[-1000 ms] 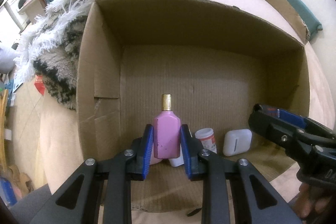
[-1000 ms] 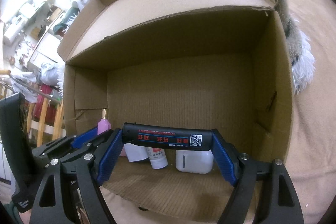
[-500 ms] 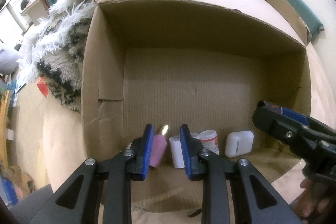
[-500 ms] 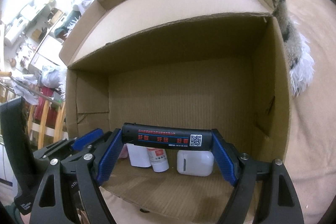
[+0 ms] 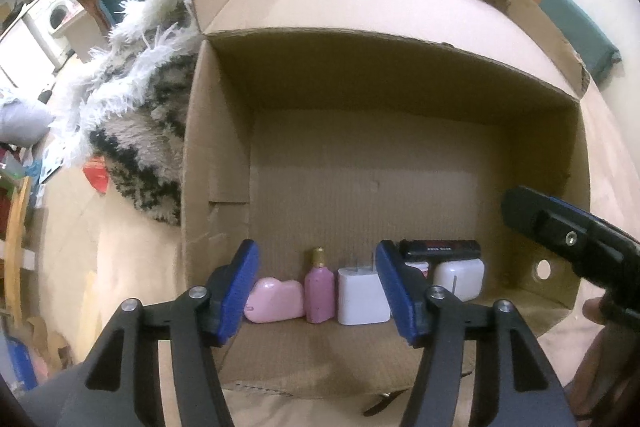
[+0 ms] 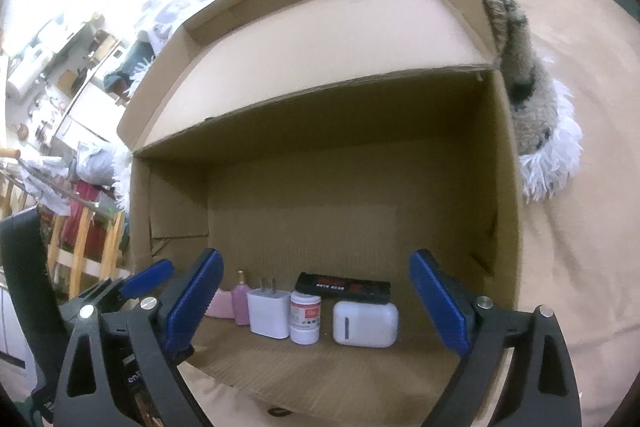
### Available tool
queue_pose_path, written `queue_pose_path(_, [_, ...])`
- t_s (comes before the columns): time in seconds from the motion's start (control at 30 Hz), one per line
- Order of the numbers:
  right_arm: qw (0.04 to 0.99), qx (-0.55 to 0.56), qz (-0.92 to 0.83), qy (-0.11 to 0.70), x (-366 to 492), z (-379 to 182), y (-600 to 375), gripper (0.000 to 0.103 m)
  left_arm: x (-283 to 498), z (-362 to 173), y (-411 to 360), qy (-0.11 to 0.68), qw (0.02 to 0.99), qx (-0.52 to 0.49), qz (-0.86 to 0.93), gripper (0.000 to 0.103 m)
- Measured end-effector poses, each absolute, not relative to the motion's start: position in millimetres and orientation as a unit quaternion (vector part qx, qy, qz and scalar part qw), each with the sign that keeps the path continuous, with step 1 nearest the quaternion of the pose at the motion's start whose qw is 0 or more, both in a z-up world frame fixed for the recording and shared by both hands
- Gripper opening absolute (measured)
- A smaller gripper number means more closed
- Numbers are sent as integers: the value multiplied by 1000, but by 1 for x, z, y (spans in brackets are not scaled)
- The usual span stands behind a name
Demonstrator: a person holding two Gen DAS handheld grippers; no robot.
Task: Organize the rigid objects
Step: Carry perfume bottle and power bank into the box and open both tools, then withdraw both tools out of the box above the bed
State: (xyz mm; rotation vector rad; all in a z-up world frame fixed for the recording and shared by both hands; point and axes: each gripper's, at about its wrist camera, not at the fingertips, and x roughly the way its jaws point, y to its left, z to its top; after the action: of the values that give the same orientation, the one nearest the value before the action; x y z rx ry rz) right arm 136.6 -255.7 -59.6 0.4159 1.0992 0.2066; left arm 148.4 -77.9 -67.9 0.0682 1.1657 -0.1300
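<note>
Since a second ago the pink bottle (image 5: 319, 289) has left the left tool (image 5: 318, 291) and the black bar (image 6: 343, 283) has left the right tool (image 6: 316, 301); both tools' jaws have just been opening and now stand apart, gripping nothing. In the cardboard box (image 6: 502, 187) the bottle stands upright between a pink heart-shaped case (image 5: 274, 299) and a white charger (image 6: 269, 312). The bar lies behind a white jar (image 6: 305, 315) and a white case (image 6: 365, 323).

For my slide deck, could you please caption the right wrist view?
Open right gripper above a brown cardboard box holding a row of small items.
</note>
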Motion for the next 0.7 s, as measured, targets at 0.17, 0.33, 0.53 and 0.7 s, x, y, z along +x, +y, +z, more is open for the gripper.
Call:
queue_pose_path(0.17, [826,205,93,517,137,-59,-260,100,149,-64,-76,545,836,35,-58,57])
queue_pose_path(0.33, [828,203,96,514,133,-56,-259,100,140,-57,-78,539,840,43,-52,57])
queue_pose_path(0.53, [828,206,96,512,129,-53,-260,100,138,-53,-66,537,842,35,-41,57])
queue_pose_path(0.7, [829,213,96,507,121,-49,-263,100,133,-43,-58,531,846,21,-47,57])
